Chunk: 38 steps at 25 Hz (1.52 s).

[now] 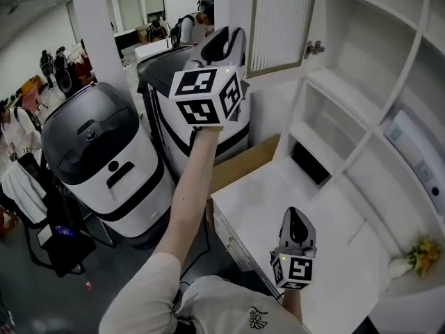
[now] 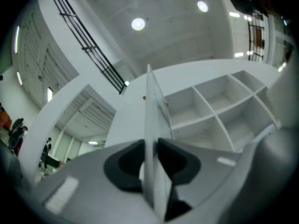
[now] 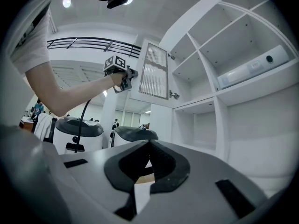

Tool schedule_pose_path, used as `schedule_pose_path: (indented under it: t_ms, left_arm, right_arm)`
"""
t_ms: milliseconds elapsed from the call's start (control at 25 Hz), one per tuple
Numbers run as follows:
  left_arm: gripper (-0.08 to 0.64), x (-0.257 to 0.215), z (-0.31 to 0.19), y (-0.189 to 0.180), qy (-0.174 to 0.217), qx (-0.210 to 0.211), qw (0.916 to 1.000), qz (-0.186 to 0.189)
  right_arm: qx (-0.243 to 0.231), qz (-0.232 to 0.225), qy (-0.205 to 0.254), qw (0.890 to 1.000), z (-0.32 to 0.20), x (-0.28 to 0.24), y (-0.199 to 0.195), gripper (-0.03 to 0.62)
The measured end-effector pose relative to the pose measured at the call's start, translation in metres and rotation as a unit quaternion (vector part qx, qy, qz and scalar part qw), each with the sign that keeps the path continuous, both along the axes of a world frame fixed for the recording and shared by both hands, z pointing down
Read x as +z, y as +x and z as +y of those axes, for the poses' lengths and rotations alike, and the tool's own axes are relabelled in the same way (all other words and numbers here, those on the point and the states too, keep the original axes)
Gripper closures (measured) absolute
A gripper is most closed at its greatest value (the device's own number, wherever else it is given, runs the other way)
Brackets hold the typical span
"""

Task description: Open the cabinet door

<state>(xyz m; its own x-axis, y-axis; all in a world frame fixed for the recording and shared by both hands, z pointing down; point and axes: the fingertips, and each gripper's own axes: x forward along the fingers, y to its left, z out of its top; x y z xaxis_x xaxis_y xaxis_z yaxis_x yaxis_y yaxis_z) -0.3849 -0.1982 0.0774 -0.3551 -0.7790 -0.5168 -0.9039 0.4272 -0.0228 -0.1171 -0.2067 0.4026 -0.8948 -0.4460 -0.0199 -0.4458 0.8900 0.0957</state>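
Observation:
The white cabinet door (image 1: 281, 19) with a ribbed panel hangs swung out from the upper shelving. My left gripper (image 1: 233, 37) is raised on an outstretched arm, with its marker cube (image 1: 207, 96) below it. In the left gripper view the door's thin edge (image 2: 152, 106) runs straight between the jaws of my left gripper (image 2: 150, 148), and both dark pads lie against it. The right gripper view shows the door (image 3: 154, 73) ajar with the left gripper (image 3: 128, 80) at its free edge. My right gripper (image 1: 295, 221) hovers low over the counter; its tips (image 3: 149, 146) meet with nothing between them.
Open white shelving (image 1: 375, 82) fills the right side, with a white device (image 1: 417, 158) on one shelf. Below lies a white counter (image 1: 278, 200) with a small flower bunch (image 1: 425, 252). Two large white-and-black machines (image 1: 104, 158) (image 1: 174, 103) and a cardboard box (image 1: 243, 162) stand left. People stand far back.

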Motion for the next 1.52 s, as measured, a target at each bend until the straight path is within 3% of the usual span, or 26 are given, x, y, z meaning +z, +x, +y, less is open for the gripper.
schedule_pose_path:
  t_ms: [200, 600, 720, 840, 960, 1240, 1520]
  left_arm:
    - [0.463, 0.000, 0.000, -0.017, -0.001, -0.004, 1.0000, 0.005]
    - [0.463, 0.001, 0.001, -0.014, -0.001, 0.005, 0.9999, 0.009]
    - [0.462, 0.000, 0.001, -0.013, -0.011, -0.004, 0.9999, 0.011]
    - [0.463, -0.006, 0.011, -0.007, 0.003, -0.030, 0.9995, -0.011]
    - [0.460, -0.019, 0.023, 0.017, 0.024, -0.040, 0.9978, -0.047]
    - [0.492, -0.020, 0.027, 0.102, 0.060, 0.020, 0.9930, -0.100]
    - [0.552, 0.024, 0.001, 0.175, 0.059, 0.068, 0.9895, -0.113]
  right_arm:
    - [0.001, 0.002, 0.002, 1.000, -0.001, -0.001, -0.007, 0.592]
    - [0.007, -0.003, 0.005, 1.000, 0.005, -0.003, -0.011, 0.592]
    - [0.012, -0.007, -0.001, 1.000, 0.004, -0.004, -0.008, 0.592]
    - [0.018, -0.017, -0.014, 1.000, 0.002, -0.005, -0.001, 0.592]
    - [0.031, -0.013, -0.010, 0.999, 0.003, -0.003, 0.006, 0.592]
    - [0.054, -0.017, 0.005, 0.998, 0.001, -0.009, 0.030, 0.592]
    - [0.106, -0.018, 0.015, 0.994, -0.010, -0.013, 0.074, 0.592]
